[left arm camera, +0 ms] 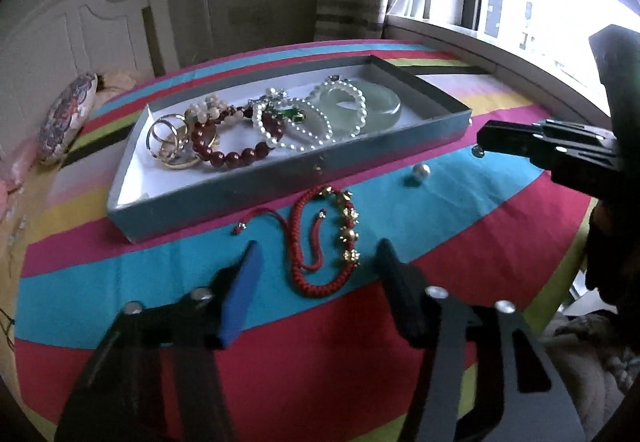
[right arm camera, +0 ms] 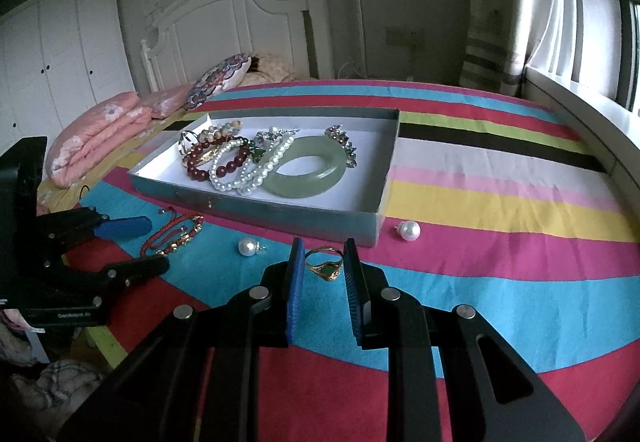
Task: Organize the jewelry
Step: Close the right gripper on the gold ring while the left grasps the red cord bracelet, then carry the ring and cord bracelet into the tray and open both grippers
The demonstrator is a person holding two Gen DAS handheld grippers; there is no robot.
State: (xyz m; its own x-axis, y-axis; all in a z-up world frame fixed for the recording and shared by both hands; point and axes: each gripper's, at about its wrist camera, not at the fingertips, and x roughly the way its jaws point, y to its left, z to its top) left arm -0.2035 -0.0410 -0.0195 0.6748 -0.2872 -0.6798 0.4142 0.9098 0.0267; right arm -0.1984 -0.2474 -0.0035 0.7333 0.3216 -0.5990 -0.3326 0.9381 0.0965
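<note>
A shallow grey box [left arm camera: 224,198] [right arm camera: 280,210] on the striped bedspread holds bead bracelets, rings and a green jade bangle [right arm camera: 306,172] [left arm camera: 372,106]. A red cord bracelet with gold beads [left arm camera: 324,242] [right arm camera: 176,236] lies in front of the box, between the fingers of my open left gripper [left arm camera: 316,254] [right arm camera: 148,242]. My right gripper [right arm camera: 322,246] is open around a gold ring with a green stone [right arm camera: 325,264], which lies on the blue stripe; the fingers stand close on both sides. Two pearl earrings [right arm camera: 248,246] [right arm camera: 409,231] lie loose nearby; one shows in the left wrist view [left arm camera: 419,173].
Pink folded quilts [right arm camera: 100,130] and a patterned pillow [right arm camera: 220,82] lie at the head of the bed by the white headboard [right arm camera: 224,22]. A window sill [right arm camera: 580,114] runs along the right. The bed's near edge is at the left [right arm camera: 104,346].
</note>
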